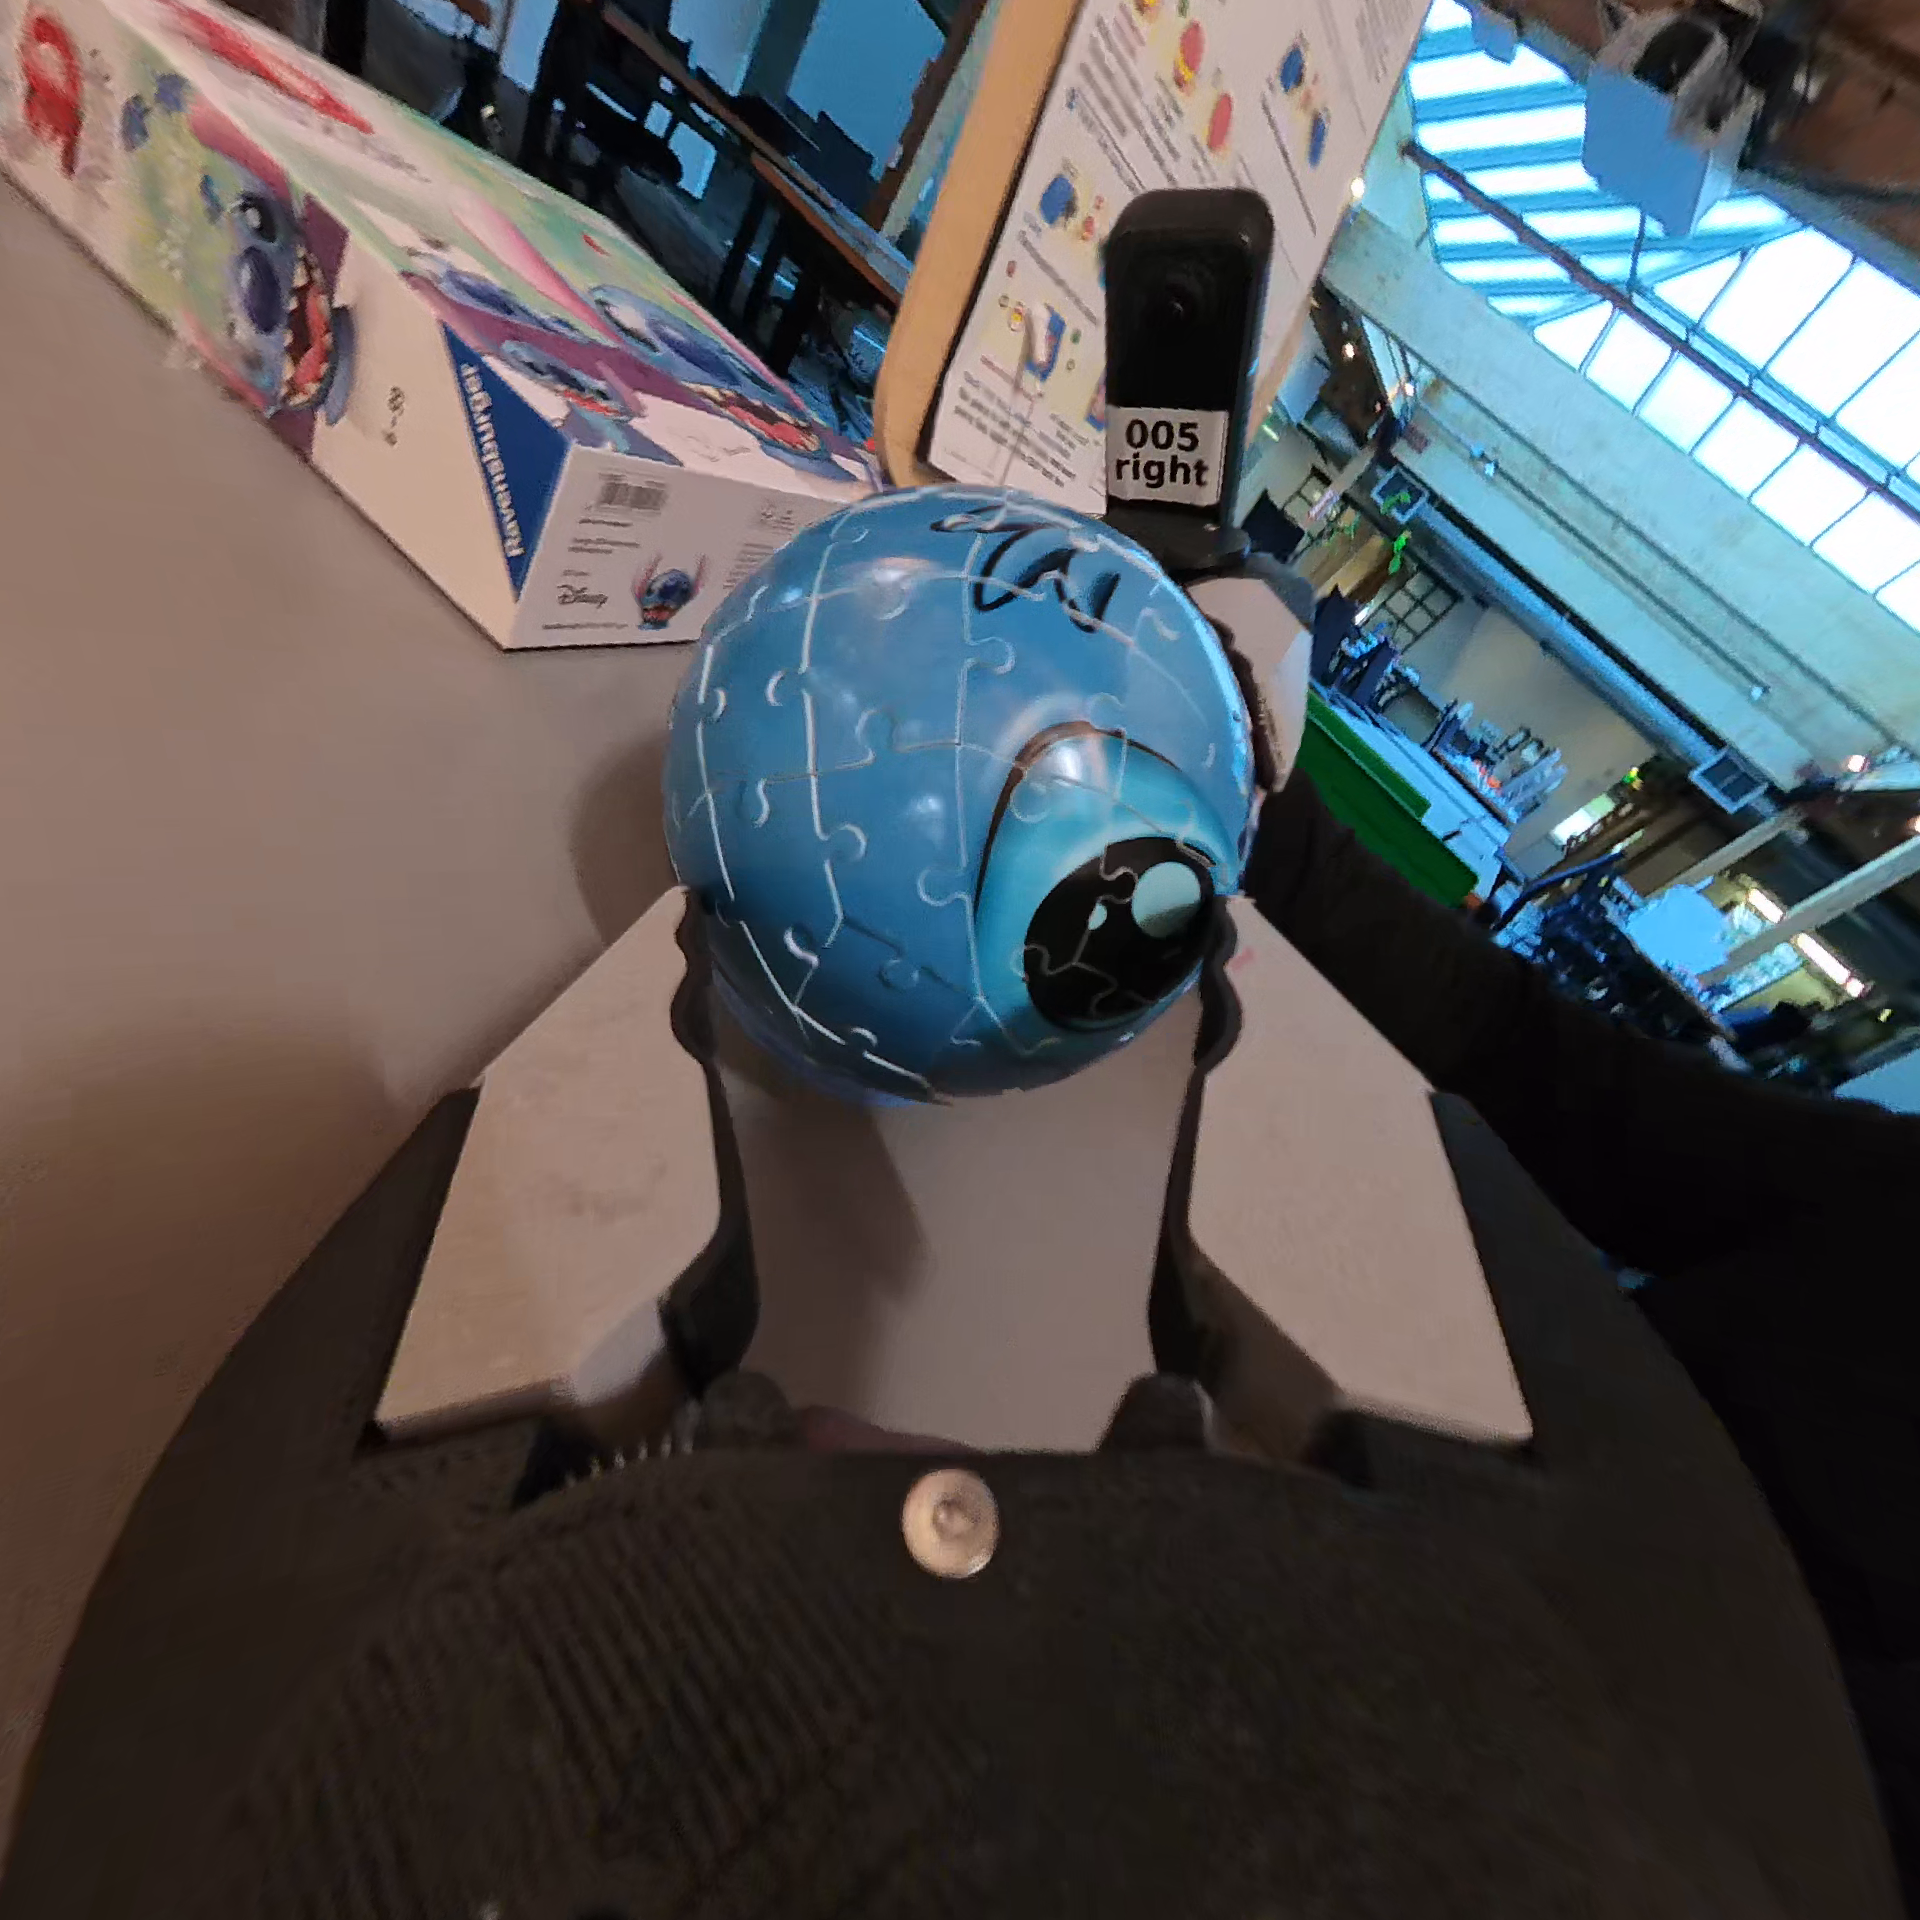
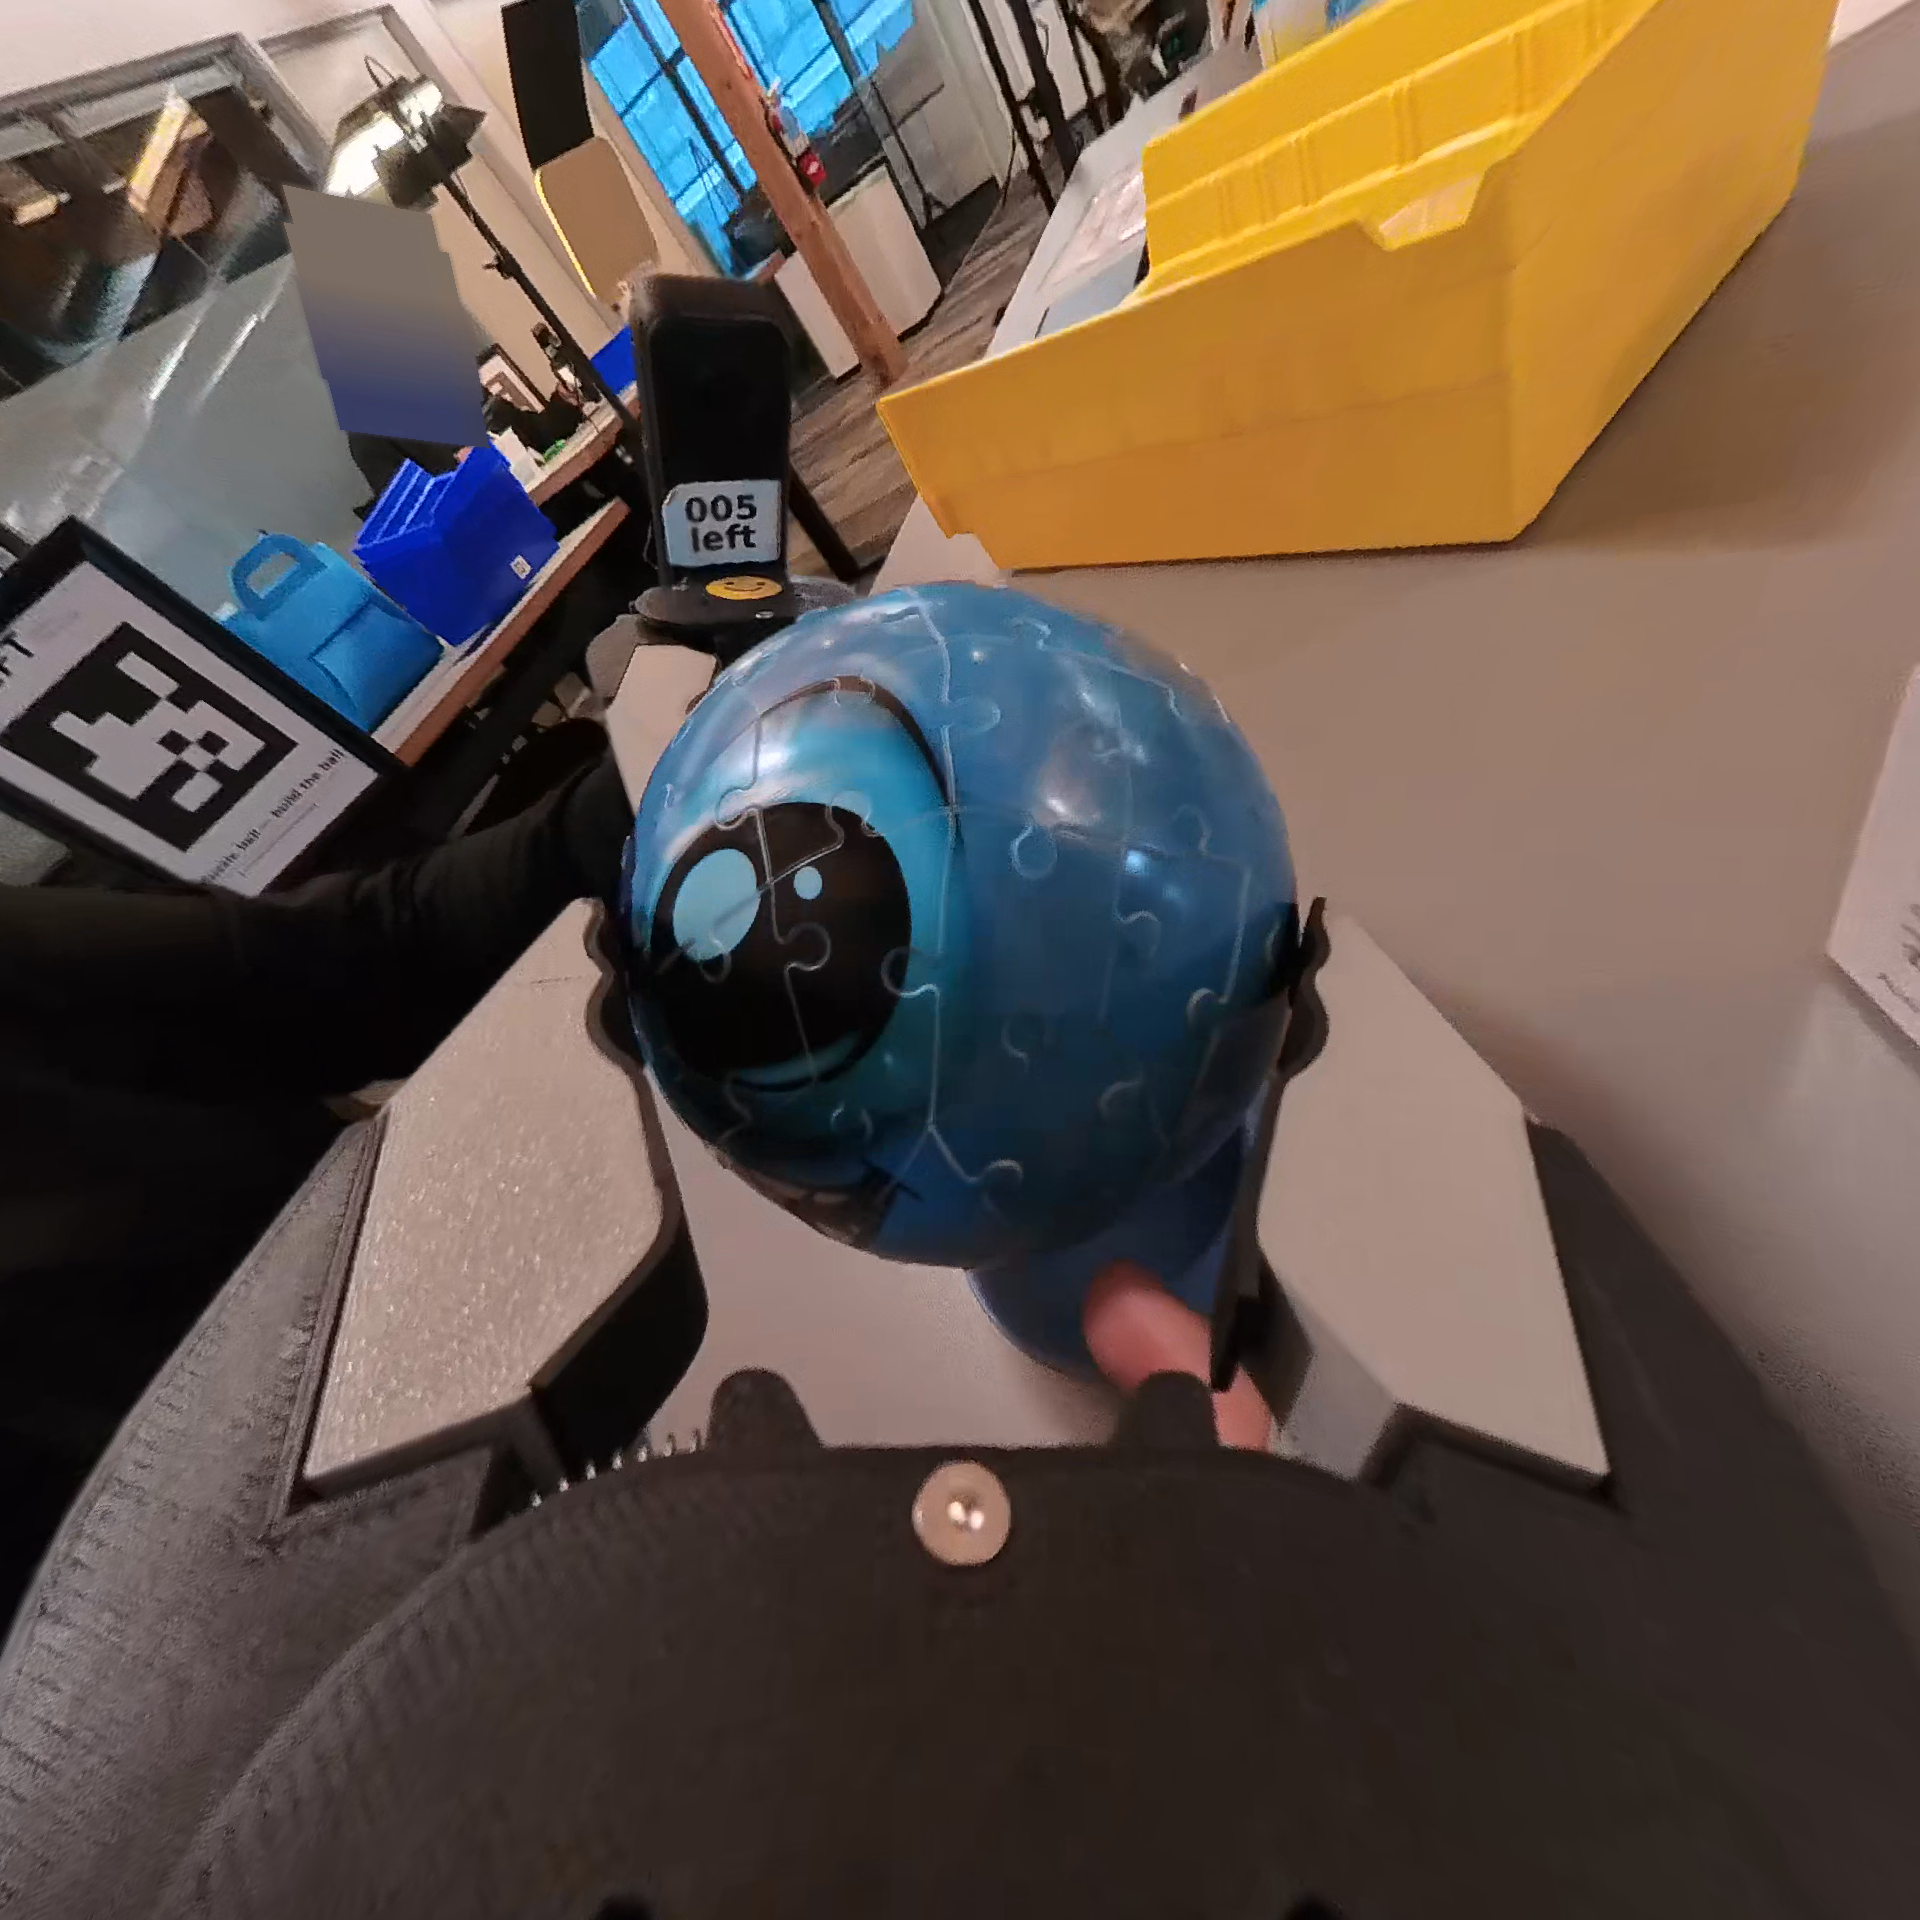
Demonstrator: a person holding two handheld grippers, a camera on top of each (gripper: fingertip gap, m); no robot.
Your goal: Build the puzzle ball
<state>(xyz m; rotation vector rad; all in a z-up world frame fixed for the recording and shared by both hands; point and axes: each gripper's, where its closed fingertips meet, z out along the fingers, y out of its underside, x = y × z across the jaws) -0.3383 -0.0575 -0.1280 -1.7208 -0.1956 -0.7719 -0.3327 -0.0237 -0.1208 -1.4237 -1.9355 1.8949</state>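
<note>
The blue puzzle ball (image 1: 883, 790) carries a large dark eye and looks closed over the faces I see. It is lifted off the grey table (image 1: 208, 831). My left gripper (image 1: 956, 956) is shut on its lower sides. In the right wrist view the ball (image 2: 1039, 852) shows its other eye, and my right gripper (image 2: 956, 987) is shut on it from the opposite side. A blue part with a pink patch (image 2: 1132, 1320) sits under the ball beside the right finger. Each view shows the other gripper's camera behind the ball (image 1: 1184, 343) (image 2: 717, 436).
The puzzle's box (image 1: 416, 343) lies on the table at the far left. A board with an instruction sheet (image 1: 1143, 156) stands behind the ball. A yellow bin (image 2: 1403, 312) sits on the table, a framed marker sign (image 2: 156, 727) at its edge, a white sheet (image 2: 1881, 883) nearby.
</note>
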